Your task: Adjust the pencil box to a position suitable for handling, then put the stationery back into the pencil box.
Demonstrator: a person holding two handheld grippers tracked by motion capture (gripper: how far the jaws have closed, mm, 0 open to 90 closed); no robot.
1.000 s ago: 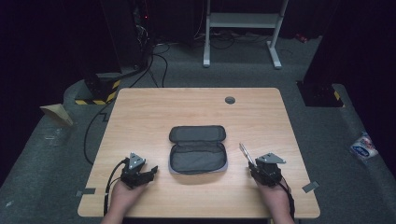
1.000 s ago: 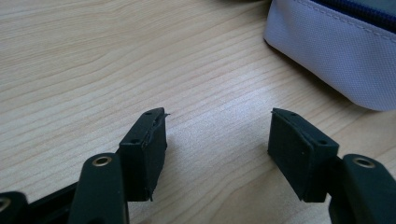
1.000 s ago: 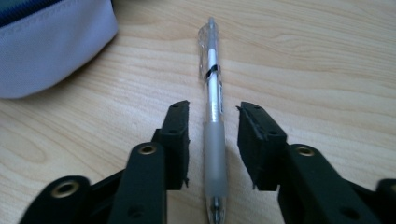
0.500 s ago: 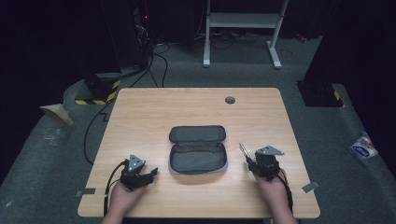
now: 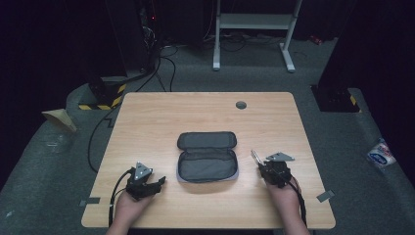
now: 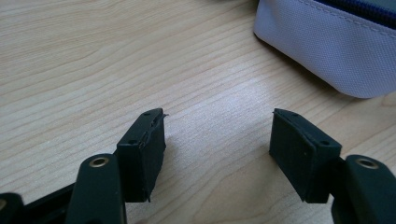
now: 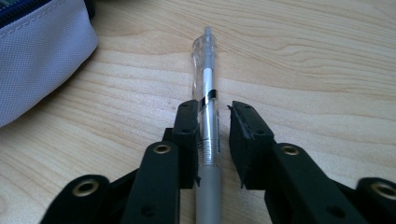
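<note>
L to R. Left gripper point(image 5: 160, 182) rests low on the table point(image 5: 205, 110), jaws spread wide w/ nothing between, just bare wood. Off its right jaw, ahead, sits the open pouch point(image 5: 208, 164): soft grey fabric, will sag and slide if nudged.

Right gripper point(image 7: 215, 112) has just been closing its jaws, and the pen point(image 7: 205, 70) lies between them, along the jaws, clear tip end sticking out ahead. One pad touches the barrel; at the other we see a thin gap, so not a firm pinch yet imo. The pouch lies ahead-left of these jaws, near but apart.

Handling, as we judge it: the pen is light, stiff, w/ smooth round plastic, so it's apt to roll or swivel. Best hold is mid-barrel, about where the pads stand.

Room: open wood ahead of both grippers. The near table edge is close behind both hands, and the right edge is not far off.
</note>
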